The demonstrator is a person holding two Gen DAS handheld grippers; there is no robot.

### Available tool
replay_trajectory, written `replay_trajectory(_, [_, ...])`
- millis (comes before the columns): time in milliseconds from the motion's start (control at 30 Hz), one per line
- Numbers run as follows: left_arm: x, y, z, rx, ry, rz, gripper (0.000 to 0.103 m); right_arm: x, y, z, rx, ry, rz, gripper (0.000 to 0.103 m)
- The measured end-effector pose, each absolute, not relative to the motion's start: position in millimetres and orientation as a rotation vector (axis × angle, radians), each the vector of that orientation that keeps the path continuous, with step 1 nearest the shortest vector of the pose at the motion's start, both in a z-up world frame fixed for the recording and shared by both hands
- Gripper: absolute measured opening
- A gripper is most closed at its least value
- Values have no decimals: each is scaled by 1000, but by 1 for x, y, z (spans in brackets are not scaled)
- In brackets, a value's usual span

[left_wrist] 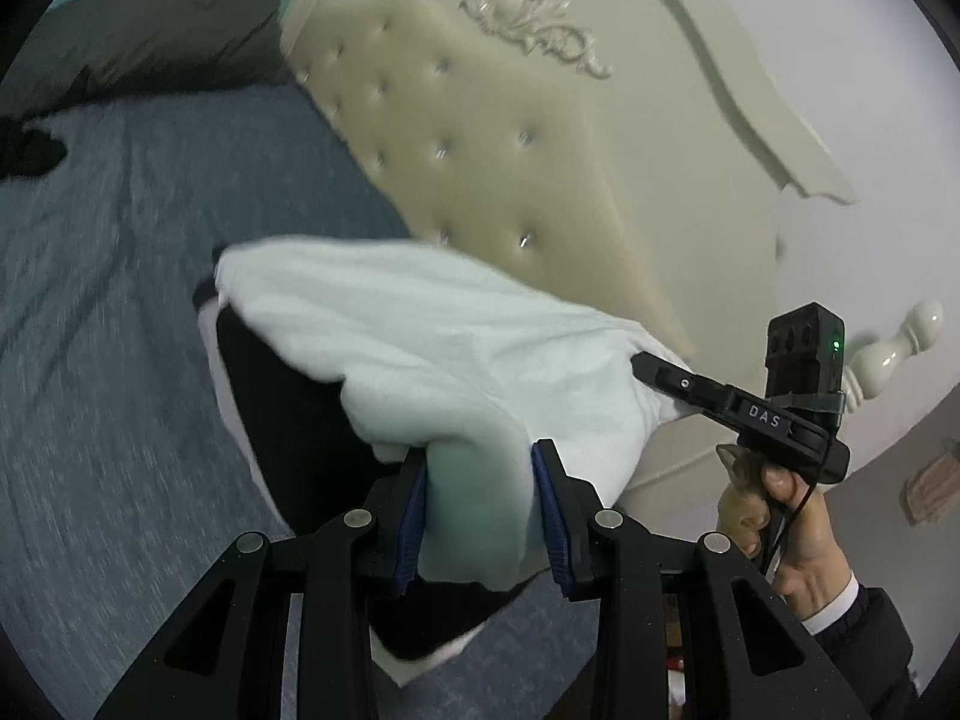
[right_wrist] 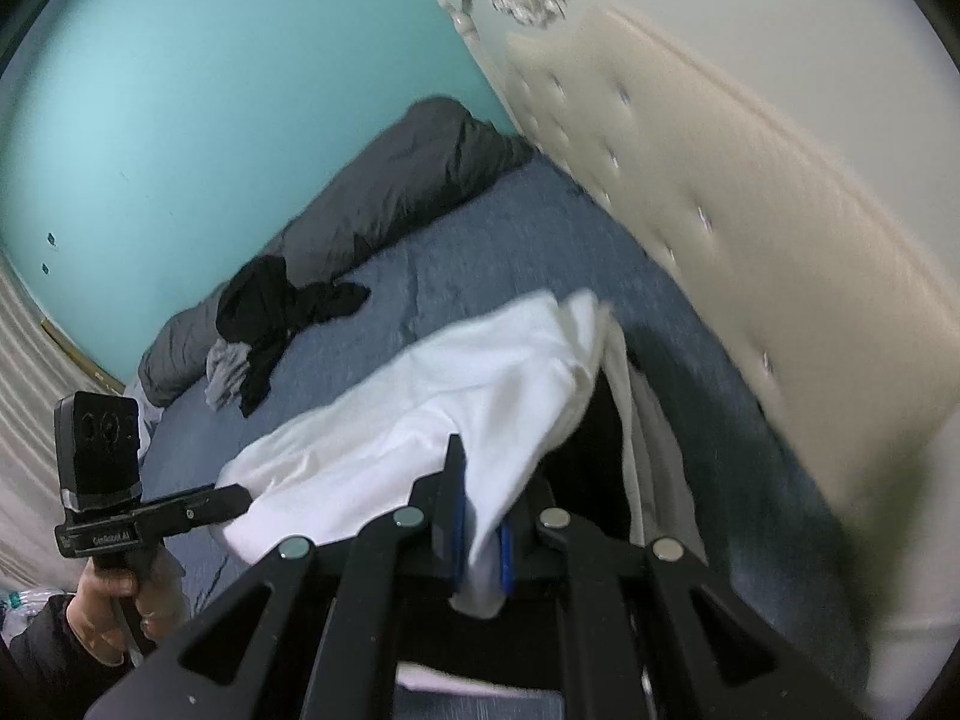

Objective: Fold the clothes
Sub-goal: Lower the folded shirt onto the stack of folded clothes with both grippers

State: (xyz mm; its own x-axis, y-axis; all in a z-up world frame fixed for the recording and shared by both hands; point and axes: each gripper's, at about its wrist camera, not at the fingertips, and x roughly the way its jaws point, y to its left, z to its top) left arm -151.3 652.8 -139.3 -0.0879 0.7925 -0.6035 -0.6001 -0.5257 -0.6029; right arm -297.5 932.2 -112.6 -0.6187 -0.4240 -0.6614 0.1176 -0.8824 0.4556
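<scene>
A white garment (left_wrist: 420,324) with a black part (left_wrist: 288,432) under it hangs lifted above the blue bed cover (left_wrist: 120,300). My left gripper (left_wrist: 483,510) is shut on a bunched edge of the white cloth, which fills the gap between the blue pads (left_wrist: 414,516). At the right of the left wrist view, my right gripper (left_wrist: 645,366) pinches another edge of the garment. In the right wrist view the same garment (right_wrist: 456,384) drapes from my right gripper (right_wrist: 480,540), which is shut on a fold. My left gripper (right_wrist: 243,498) holds the far edge at the left.
A cream tufted headboard (right_wrist: 750,210) runs along the right. A grey pillow (right_wrist: 390,186) lies against the teal wall, with a heap of black clothes (right_wrist: 270,306) and a grey garment (right_wrist: 228,372) in front. A person's hand (left_wrist: 798,528) grips the right handle.
</scene>
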Motion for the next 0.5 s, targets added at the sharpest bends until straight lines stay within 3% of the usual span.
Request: replay_trajectory(500, [-139,637,-189,-1303,-355,1714,36,-274,947,-155,1268,-661,-2452,8])
